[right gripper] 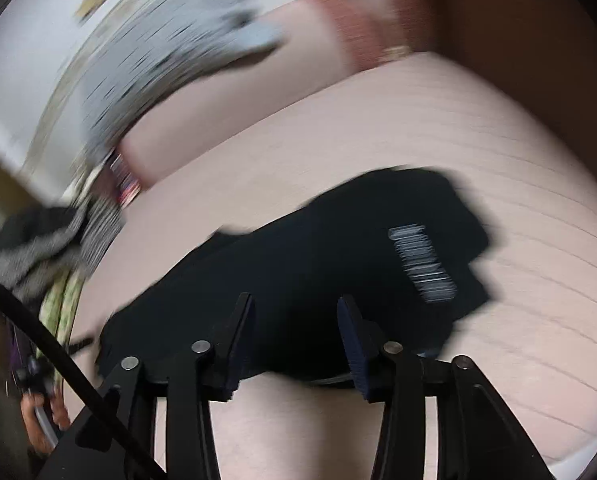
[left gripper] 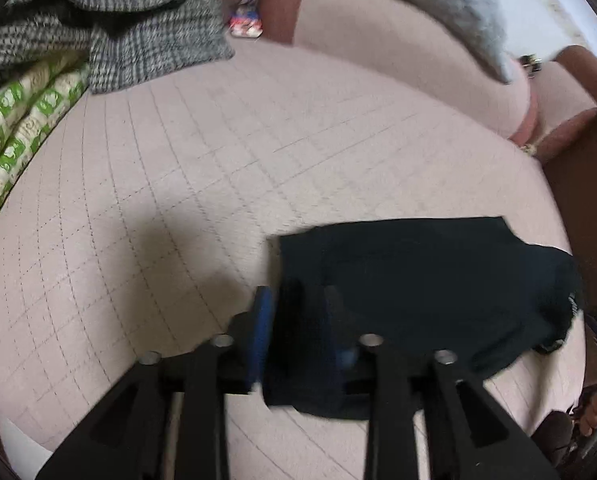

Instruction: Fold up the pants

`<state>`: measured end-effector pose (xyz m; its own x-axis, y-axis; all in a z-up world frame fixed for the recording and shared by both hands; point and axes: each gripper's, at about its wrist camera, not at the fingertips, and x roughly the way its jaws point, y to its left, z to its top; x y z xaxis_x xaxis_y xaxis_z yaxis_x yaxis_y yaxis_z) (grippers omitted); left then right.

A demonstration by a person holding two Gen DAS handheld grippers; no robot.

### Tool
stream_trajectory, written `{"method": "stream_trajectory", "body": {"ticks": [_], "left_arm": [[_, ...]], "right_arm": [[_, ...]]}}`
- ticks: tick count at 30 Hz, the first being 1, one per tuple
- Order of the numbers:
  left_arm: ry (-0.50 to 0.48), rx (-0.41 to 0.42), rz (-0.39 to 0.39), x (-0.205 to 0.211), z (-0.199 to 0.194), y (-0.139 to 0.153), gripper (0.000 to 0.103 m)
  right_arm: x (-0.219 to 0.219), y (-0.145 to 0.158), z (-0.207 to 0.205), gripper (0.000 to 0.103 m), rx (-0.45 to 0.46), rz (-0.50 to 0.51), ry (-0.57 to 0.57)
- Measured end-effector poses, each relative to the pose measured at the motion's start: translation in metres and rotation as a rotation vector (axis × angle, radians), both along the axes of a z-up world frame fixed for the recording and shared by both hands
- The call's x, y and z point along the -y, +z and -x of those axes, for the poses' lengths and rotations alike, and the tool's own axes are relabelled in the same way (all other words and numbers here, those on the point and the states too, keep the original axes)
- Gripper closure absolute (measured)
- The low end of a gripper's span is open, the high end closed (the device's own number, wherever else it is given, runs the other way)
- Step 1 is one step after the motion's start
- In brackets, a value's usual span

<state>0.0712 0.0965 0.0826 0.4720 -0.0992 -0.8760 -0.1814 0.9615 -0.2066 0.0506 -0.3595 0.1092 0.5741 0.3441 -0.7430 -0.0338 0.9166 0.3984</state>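
Black pants (left gripper: 418, 280) lie bunched on the pink quilted bed (left gripper: 178, 200), already a compact bundle. Left hand-held gripper (left gripper: 298, 308) pinches the near edge, likely to carry a fold over. Right hand-held gripper (right gripper: 294, 308) hovers, fingers parted, nothing held. Checked garments (left gripper: 118, 40) lie well apart.

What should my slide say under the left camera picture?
Left gripper fingers around folded black pants on pink bed.
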Motion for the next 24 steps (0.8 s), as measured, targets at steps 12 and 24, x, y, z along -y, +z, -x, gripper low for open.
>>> {"method": "stream_trajectory", "body": {"ticks": [12,24], "left_arm": [[-0.155,-0.077,-0.072,0.069,0.012,-0.054,0.059],[-0.260,0.090,-0.012,0.080,0.044,-0.004,0.055]], "right_arm": [[-0.099,-0.084,-0.008,0.065,-0.194,-0.075,0.232],[-0.071,-0.020,0.000,0.061,-0.040,0.037,0.208]]}}
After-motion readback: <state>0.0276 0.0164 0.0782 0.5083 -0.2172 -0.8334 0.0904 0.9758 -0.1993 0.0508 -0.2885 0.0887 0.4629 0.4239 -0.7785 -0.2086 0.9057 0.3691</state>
